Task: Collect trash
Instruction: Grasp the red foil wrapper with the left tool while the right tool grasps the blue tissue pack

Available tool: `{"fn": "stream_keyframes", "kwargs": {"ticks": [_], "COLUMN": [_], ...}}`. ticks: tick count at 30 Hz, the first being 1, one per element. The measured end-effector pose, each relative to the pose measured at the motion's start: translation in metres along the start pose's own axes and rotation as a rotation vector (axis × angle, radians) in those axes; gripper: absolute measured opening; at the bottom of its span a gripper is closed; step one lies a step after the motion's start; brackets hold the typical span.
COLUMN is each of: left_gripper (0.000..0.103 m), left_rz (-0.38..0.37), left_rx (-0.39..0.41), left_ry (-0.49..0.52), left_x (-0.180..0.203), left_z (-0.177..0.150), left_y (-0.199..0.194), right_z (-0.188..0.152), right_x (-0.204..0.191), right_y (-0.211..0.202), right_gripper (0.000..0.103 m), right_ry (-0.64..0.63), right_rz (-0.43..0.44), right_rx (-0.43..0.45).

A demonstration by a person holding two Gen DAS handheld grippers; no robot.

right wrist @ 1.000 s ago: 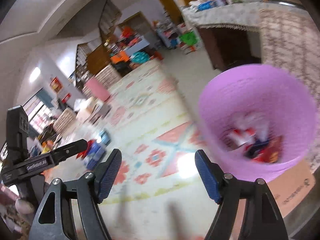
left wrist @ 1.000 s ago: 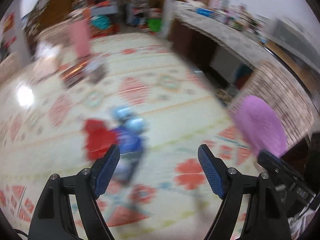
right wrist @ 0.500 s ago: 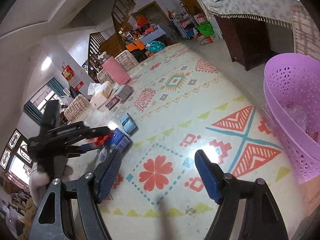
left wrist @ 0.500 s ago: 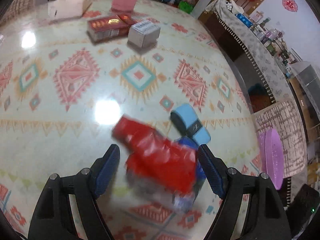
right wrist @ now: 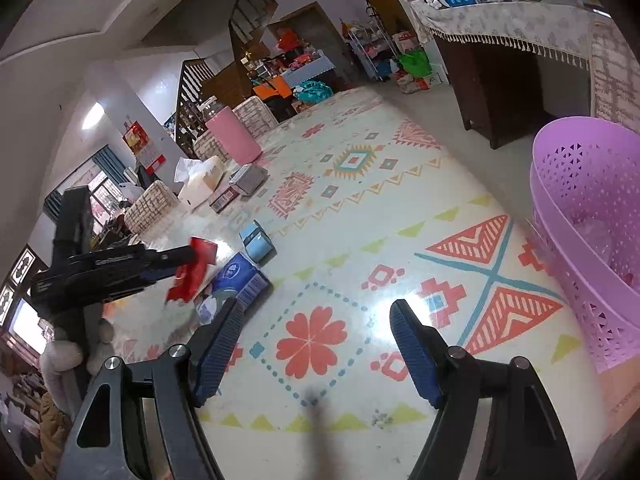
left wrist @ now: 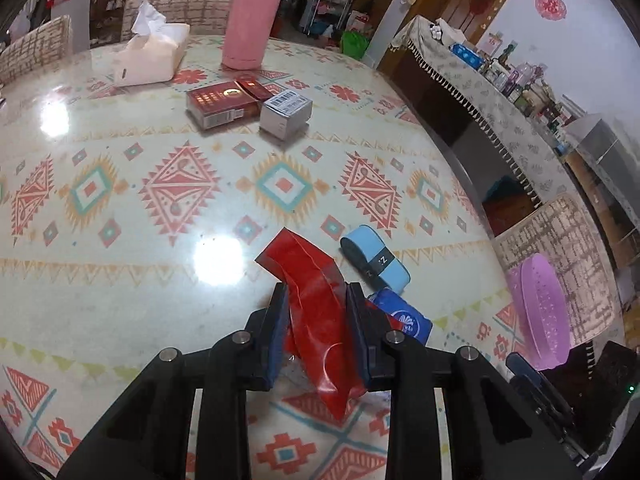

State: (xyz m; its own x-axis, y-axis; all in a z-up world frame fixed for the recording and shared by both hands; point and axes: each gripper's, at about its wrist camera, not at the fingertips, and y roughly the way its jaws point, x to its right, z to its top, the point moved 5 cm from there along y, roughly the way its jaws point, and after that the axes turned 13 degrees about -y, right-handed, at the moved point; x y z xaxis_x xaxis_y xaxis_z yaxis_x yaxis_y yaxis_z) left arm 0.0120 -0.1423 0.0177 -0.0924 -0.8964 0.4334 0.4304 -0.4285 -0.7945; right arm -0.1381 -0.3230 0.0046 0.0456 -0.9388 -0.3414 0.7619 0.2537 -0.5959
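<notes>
The worktop (left wrist: 120, 280) is a glossy round surface with a patterned cream cloth of red, teal and yellow motifs, and it fills most of both views. At its right edge stands the purple basket (right wrist: 592, 240), a perforated plastic bin with some wrappers dimly visible inside; in the left wrist view it shows as a thin purple shape (left wrist: 540, 312) beyond the worktop's rim.

Toward the far side stand a pink tumbler (left wrist: 250, 20) and, left of it, a white tissue box (left wrist: 144, 56). Nearer lie a dark red carton (left wrist: 220, 106) and a small grey box (left wrist: 286, 114), just beside each other.

The left tongs (left wrist: 318, 320) are clenched on a crumpled red wrapper (left wrist: 316, 304), whose ends stick out ahead of and behind the pads. The right wrist view shows the wrapper (right wrist: 192, 272) held above the worktop at the tip of these tongs. The right tongs (right wrist: 316, 344) are spread wide with nothing between them, over the flower motif.

Just right of the red wrapper lie a blue packet (left wrist: 404, 318) and, beyond it, a light blue roll (left wrist: 374, 258), close together.
</notes>
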Motion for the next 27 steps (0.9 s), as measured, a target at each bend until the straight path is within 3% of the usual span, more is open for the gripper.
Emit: {"fn": "stream_keyframes", "kwargs": {"ticks": [11, 20, 23, 27], "left_gripper": [0.028, 0.028, 0.028, 0.028], "left_rz": [0.035, 0.095, 0.113, 0.124], "left_rx": [0.077, 0.185, 0.206, 0.222], "left_ry": [-0.016, -0.011, -0.023, -0.061], "left_x": [-0.038, -0.064, -0.073, -0.084], "left_z": [0.012, 0.021, 0.023, 0.028], "left_y": [-0.014, -0.029, -0.033, -0.038], "right_z": [0.000, 0.008, 0.013, 0.021], "right_x": [-0.009, -0.064, -0.085, -0.103], "right_y": [0.016, 0.071, 0.091, 0.113], "right_gripper": [0.080, 0.080, 0.081, 0.082], "right_ry": [-0.044, -0.006, -0.036, -0.064], "right_rz": [-0.075, 0.079, 0.059, -0.032], "right_rx": [-0.076, -0.210, -0.235, -0.255]}}
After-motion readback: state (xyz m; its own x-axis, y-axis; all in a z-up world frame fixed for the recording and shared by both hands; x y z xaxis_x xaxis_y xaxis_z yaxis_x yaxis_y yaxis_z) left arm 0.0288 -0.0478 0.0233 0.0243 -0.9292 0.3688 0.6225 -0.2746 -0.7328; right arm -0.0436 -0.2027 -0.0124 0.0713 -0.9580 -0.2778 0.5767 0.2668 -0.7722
